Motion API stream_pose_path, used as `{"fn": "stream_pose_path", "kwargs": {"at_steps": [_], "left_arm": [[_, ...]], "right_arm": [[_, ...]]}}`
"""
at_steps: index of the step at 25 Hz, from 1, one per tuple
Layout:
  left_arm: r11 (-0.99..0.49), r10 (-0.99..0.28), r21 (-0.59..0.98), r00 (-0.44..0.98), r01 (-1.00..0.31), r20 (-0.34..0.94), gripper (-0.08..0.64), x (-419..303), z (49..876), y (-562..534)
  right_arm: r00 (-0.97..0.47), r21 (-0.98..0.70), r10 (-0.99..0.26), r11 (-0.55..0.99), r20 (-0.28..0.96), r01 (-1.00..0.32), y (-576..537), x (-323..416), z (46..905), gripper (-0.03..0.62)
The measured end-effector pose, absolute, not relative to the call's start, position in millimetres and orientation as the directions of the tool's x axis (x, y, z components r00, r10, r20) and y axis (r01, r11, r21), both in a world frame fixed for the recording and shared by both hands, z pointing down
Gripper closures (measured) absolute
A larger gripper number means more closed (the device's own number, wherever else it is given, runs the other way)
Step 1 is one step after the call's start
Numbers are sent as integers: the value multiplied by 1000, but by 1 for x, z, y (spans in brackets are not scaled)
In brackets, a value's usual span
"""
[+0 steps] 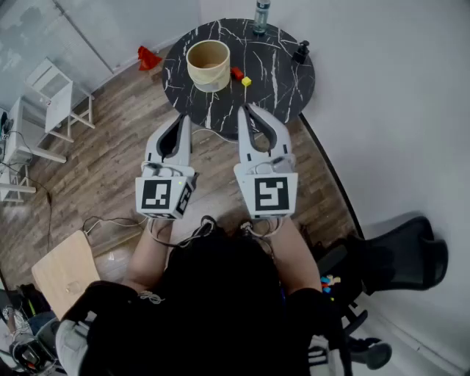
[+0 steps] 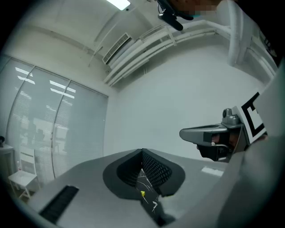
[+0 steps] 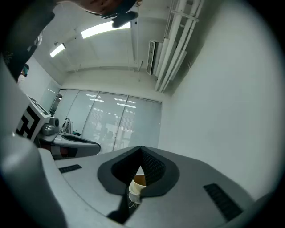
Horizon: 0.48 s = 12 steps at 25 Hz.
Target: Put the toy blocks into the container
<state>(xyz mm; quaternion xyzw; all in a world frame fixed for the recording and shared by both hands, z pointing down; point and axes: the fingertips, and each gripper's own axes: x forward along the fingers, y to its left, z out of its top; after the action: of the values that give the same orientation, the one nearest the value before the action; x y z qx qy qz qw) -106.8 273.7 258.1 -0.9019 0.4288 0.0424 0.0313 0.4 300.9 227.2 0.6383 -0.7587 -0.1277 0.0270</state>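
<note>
A beige round container [image 1: 208, 64] stands on the black marble table [image 1: 283, 77]. Just right of it lie a red block [image 1: 236, 73] and a yellow block [image 1: 246, 81]. My left gripper [image 1: 183, 117] and right gripper [image 1: 244, 109] are held side by side at the table's near edge, short of the blocks, both shut and empty. In the left gripper view the jaws [image 2: 142, 153] meet, and the yellow block [image 2: 142, 193] shows through the slit below. Through the right gripper [image 3: 141, 149] slit I see the container [image 3: 138, 185].
A bottle [image 1: 261, 18] and a small black object [image 1: 300, 51] stand at the table's far side. White chairs [image 1: 51, 88] and a red thing [image 1: 149, 57] are on the floor at left, a wooden board [image 1: 64, 272] lower left, a black office chair [image 1: 400, 257] at right.
</note>
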Motion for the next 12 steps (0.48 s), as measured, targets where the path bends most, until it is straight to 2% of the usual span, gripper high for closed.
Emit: {"fn": "stream_pose_path", "kwargs": {"at_steps": [4,8,12], "left_arm": [[-638,-766,-11,636,-770,-97,561,-120,269,265],[-654,-755,10,652,-756,-72,561,-134,282,254],[-660,-750,0,659,-751,-61,561,-149,289,245]], "right_arm": [[-213,239,-966,174,-146,-955,296,-13,232,595],[-237,314,-969,203,-74,-927,291,-29,246,595],[-227,316,-973,201,-47,-927,281,-39,251,595]]}}
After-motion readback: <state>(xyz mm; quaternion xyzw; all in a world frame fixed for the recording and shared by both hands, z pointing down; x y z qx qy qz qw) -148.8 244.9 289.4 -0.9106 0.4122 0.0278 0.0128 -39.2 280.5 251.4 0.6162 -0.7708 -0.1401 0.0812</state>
